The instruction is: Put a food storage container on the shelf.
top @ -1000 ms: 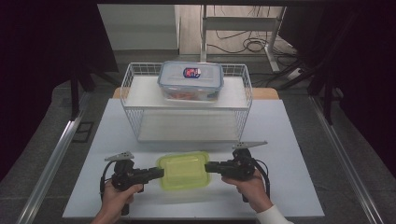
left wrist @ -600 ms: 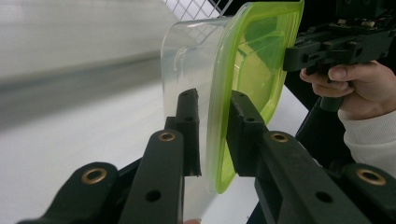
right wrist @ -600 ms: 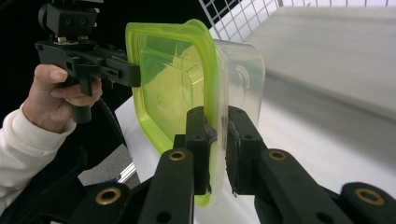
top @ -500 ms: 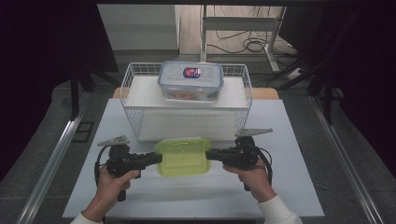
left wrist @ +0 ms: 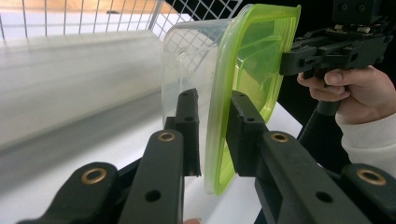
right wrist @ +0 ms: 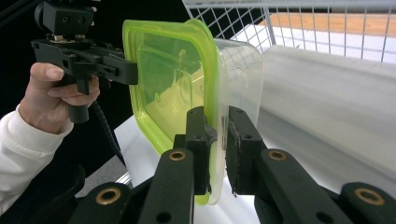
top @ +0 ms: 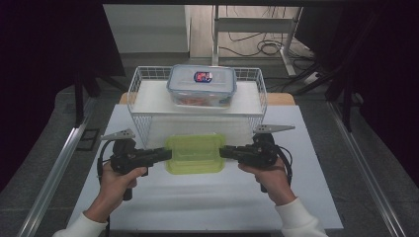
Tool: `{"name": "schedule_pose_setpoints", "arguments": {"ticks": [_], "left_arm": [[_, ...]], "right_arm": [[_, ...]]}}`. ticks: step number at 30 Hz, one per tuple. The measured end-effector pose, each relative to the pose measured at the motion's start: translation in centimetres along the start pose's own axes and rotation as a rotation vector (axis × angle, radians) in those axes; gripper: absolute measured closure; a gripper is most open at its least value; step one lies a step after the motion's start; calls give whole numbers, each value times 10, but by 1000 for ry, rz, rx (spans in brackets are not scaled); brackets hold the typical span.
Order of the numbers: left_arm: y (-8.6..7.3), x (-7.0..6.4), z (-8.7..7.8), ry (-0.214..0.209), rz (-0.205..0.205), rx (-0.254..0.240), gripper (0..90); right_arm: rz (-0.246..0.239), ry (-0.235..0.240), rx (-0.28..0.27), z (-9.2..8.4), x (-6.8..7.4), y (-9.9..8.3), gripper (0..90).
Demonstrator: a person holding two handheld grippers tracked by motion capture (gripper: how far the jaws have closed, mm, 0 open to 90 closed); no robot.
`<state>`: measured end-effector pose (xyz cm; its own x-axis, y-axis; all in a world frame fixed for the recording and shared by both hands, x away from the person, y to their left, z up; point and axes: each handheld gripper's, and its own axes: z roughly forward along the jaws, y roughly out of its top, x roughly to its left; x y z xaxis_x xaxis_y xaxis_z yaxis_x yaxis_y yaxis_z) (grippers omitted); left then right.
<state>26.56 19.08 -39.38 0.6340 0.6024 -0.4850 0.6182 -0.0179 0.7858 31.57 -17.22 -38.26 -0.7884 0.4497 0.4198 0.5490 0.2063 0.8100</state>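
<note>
Green-lidded box held between two grippers, just near of the wire basket.

Box (top: 194, 154) carried level above the white table (top: 207, 207), long axis running left–right, left gripper (top: 165, 153) pinching the lid rim at the left short end, right gripper (top: 223, 151) pinching it at the right end — both equally near, one per end. Seen in the left gripper view (left wrist: 211, 135) and the right gripper view (right wrist: 215, 144), jaws pressed onto the lid's edge, one above and one below it, clear tub hanging beneath. Basket (top: 197, 106) lying straight beyond the box, on the far side, with a second lidded box (top: 201, 85) sitting on its top shelf. Hard to tell whether the held box touches the table or floats just off it; its contents, if any, not made out; basket interior under the shelf hidden.
</note>
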Motion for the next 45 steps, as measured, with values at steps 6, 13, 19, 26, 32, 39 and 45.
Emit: {"name": "schedule_pose_setpoints", "arguments": {"ticks": [6, 13, 19, 26, 32, 39, 45], "left_arm": [[19, -5, -4, -2, 19, -17, 761], [46, -9, -7, -4, 49, -25, 761], [67, -13, -8, -2, 75, -33, 761], [94, -12, -11, -2, 97, -40, 761], [121, -9, -12, -16, 117, -46, 760], [160, 3, -10, -30, 109, -53, 762], [188, 13, -5, -27, 107, -31, 762]], "right_arm": [[-18, -2, -23, -7, 4, 17, 803], [-27, -8, -47, -14, 5, 39, 804], [-47, -19, -64, -21, 6, 58, 804], [-60, -30, -79, -24, 5, 81, 804], [-65, -33, -108, -28, 2, 105, 804], [-54, -46, -125, -28, -4, 139, 804], [-16, -52, -138, -23, -18, 164, 804]]}}
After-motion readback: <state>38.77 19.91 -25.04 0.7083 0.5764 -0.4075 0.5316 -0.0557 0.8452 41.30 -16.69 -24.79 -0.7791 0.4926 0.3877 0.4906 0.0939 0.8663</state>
